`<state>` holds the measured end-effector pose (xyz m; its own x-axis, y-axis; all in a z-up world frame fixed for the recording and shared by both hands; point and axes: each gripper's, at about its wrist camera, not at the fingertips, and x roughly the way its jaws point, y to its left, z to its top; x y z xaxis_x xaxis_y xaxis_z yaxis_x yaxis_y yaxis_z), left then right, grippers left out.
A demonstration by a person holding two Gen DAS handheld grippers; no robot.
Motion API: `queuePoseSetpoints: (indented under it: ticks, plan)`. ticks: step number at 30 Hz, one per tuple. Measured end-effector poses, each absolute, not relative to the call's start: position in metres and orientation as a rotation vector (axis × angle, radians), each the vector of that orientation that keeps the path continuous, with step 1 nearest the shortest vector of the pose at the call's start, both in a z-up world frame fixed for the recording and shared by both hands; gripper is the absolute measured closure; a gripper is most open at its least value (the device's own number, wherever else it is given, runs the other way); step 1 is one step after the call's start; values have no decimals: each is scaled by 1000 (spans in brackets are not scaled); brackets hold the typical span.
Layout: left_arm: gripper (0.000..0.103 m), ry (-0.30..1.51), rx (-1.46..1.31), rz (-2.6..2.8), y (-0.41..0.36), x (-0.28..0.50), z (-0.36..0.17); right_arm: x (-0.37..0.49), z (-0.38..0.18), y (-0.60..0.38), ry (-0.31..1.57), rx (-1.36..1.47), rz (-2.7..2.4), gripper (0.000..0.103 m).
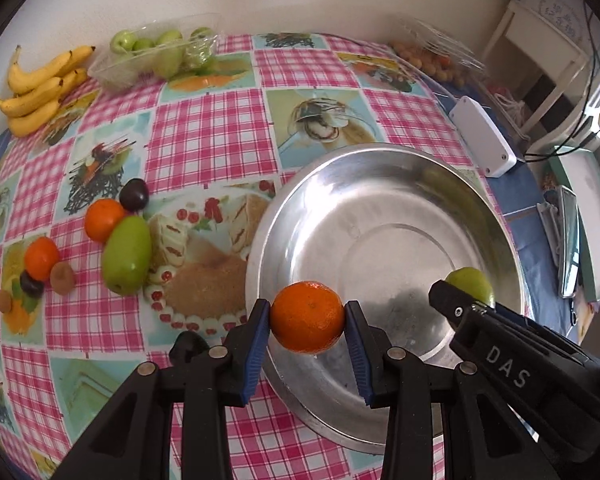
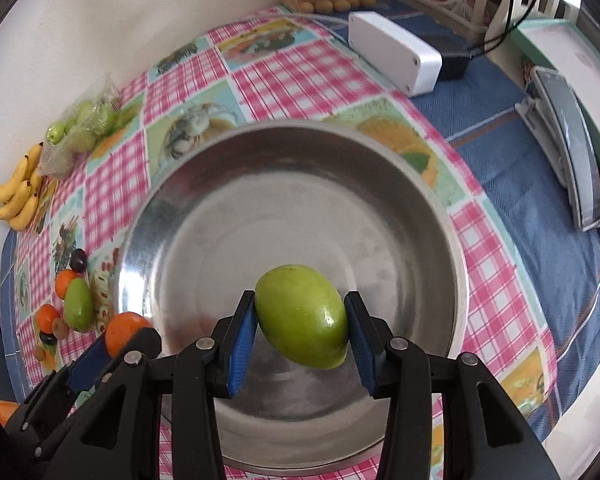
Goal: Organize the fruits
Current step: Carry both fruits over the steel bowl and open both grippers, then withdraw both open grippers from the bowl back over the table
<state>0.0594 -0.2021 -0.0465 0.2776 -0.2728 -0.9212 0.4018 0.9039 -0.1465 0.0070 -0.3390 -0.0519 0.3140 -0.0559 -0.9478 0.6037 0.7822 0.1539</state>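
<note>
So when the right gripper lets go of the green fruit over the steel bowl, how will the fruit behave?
The green fruit is oval with glossy skin, so it will probably roll or wobble rather than stay put. The steel bowl looks smooth and empty, so the fruit may slide toward the flat centre. It looks firm between the right gripper's fingers, so bruising seems unlikely.

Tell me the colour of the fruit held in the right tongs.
Green: the fruit is glossy and oval, clearest in the right wrist view, above the steel bowl.
</note>
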Motion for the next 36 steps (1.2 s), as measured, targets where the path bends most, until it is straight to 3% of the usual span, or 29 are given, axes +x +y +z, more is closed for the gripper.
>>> queuePoseSetpoints:
  ticks: [25, 36]
  plan:
    - [58, 1216, 77, -461, -193, 56, -36, 6, -42, -334, 1150, 527, -472, 57]
    - [58, 1231, -34, -346, -147, 77, -30, 2, -29, -333, 1115, 511, -461, 57]
